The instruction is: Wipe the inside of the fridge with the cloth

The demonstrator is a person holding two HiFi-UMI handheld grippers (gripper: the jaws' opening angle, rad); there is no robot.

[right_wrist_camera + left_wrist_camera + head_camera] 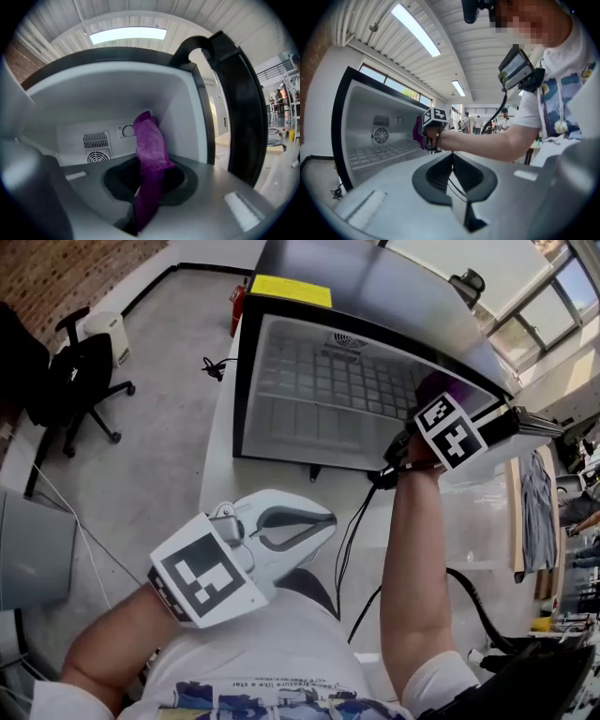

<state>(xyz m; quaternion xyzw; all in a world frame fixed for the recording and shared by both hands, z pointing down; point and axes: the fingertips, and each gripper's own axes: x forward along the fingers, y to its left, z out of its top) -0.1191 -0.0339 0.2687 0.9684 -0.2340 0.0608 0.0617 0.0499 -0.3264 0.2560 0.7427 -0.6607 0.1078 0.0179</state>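
Right claw [149, 183] is clenched on the purple cloth [151, 140], which stands up from between its 2 jaws. The cloth is inside the fridge [309, 381], at its right wall near the back corner, just beside the dial [127, 131]. Whether it really touches the wall I cannot tell. Left claw [323, 519] is closed with nothing in it, and it is outside the fridge, in front of the opening and well apart from it.

I judge that the wiping is under way but not far along. The cloth is at only 1 place, and no surface shows a wet or clean trace, so what is done cannot be read. The back wall with the fan grille [96, 155], the shelf [379, 152] and the left wall seem left to do.

Right arm [412, 549] is stretched almost straight forward, with the hand at the right edge of the fridge opening. Left arm [112, 643] is bent and held back near the body, on the near side of the fridge.
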